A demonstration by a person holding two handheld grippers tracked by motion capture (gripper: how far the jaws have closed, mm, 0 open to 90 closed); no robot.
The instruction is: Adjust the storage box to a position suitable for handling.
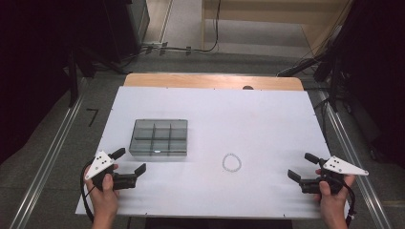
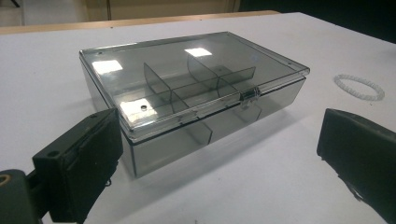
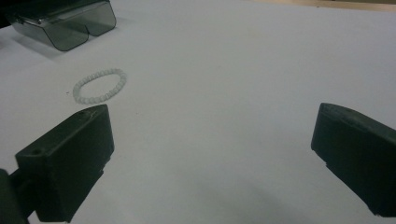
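Note:
A smoky clear plastic box [image 1: 159, 137] with inner dividers and a shut lid lies left of the table's middle; close up, the box [image 2: 191, 93] shows a small latch on its front. A white bead bracelet [image 1: 231, 162] lies flat right of the box, also seen as a bracelet [image 3: 100, 85] and a bracelet [image 2: 358, 87]. My left gripper [image 1: 128, 162] rests open near the box's front left corner, nothing between its jaws. My right gripper [image 1: 303, 166] is open at the table's right front, well right of the bracelet, holding nothing.
The white table [image 1: 267, 119] has a wooden strip [image 1: 212, 81] along its far edge. Dark stands and cables [image 1: 181, 47] sit on the floor beyond. Metal rails run along both sides of the table.

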